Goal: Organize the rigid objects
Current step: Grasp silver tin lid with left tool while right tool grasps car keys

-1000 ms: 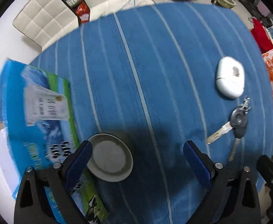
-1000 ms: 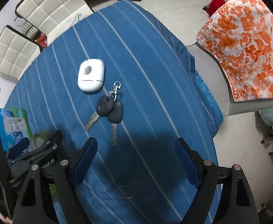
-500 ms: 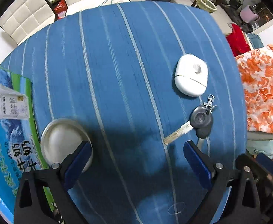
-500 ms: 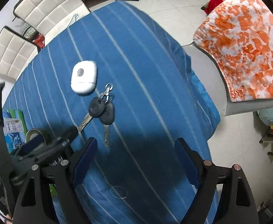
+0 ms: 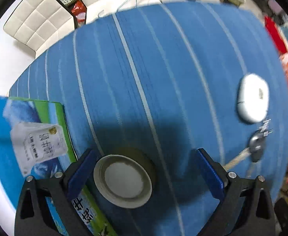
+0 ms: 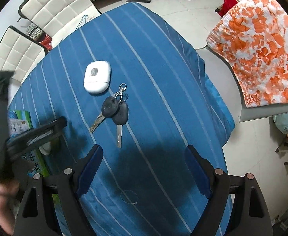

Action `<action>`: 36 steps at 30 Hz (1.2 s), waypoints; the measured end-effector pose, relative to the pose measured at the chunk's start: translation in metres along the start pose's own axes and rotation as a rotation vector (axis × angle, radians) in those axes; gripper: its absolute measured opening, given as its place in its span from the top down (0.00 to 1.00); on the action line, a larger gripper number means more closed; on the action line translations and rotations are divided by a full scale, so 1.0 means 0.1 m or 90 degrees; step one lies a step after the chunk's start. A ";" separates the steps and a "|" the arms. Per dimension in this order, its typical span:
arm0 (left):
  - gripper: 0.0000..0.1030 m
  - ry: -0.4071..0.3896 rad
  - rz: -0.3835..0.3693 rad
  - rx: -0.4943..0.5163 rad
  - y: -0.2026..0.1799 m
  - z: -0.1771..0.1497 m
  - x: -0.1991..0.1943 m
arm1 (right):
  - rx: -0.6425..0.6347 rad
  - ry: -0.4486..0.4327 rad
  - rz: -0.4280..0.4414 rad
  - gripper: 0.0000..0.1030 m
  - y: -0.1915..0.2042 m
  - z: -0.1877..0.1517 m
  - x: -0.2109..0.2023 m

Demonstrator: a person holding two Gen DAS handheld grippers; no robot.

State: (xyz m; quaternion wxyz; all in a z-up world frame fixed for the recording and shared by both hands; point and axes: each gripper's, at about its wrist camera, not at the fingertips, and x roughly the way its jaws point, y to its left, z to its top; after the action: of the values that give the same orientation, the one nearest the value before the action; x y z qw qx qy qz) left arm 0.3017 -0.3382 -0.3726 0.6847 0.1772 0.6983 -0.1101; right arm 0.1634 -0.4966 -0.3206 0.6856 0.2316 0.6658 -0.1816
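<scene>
Nothing looks sorted yet: the tape roll [image 5: 124,179], white case [image 6: 97,77] and keys [image 6: 115,111] lie loose on the bench [image 6: 153,59], with the left gripper [image 5: 144,175] gaping over the roll at its 6 o'clock and the right gripper [image 6: 144,169] spread empty.

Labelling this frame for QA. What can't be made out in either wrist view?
- Round tin, right wrist view: almost all hidden behind the left gripper.
- Keys, left wrist view: motion blur; blades and ring smeared.
- Milk carton box: cut off by the left wrist view's edge, print blurred.
- White case: its emblem is too small to read.
- Left gripper, right wrist view: blurred, jaws unclear.
</scene>
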 end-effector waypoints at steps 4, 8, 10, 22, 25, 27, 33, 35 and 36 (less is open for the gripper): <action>0.01 0.003 -0.030 0.001 -0.13 -0.05 -0.04 | -0.001 0.006 -0.003 0.16 -0.04 -0.02 0.01; 0.01 0.002 -0.082 0.003 -0.27 -0.17 -0.12 | 0.013 0.009 0.003 0.16 -0.12 -0.01 0.00; 0.01 -0.003 -0.109 0.005 -0.30 -0.22 -0.18 | 0.018 0.007 0.004 0.16 -0.15 0.01 -0.02; 0.01 -0.054 -0.217 -0.104 0.06 -0.44 -0.38 | 0.068 -0.002 0.042 0.16 -0.23 0.16 0.09; 0.01 -0.008 -0.181 -0.100 -0.09 -0.45 -0.12 | 0.062 -0.002 0.046 0.16 -0.16 0.18 0.16; 0.01 0.012 -0.165 -0.098 -0.08 -0.36 0.00 | 0.055 -0.003 0.049 0.16 -0.10 0.21 0.22; 0.24 -0.027 -0.095 -0.062 -0.32 -0.36 0.11 | 0.054 0.000 0.046 0.16 0.06 0.39 0.49; 0.36 -0.048 -0.089 -0.063 -0.34 -0.36 0.06 | 0.052 0.007 0.038 0.20 0.14 0.46 0.61; 0.40 -0.053 -0.089 -0.066 -0.33 -0.36 0.04 | 0.049 0.013 0.033 0.27 0.18 0.48 0.67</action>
State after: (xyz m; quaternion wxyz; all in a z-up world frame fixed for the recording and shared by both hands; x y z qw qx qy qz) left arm 0.2558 -0.3537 -0.3784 0.7121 0.0878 0.6846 -0.1289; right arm 0.2168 -0.5043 -0.3855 0.6737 0.2768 0.6593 -0.1868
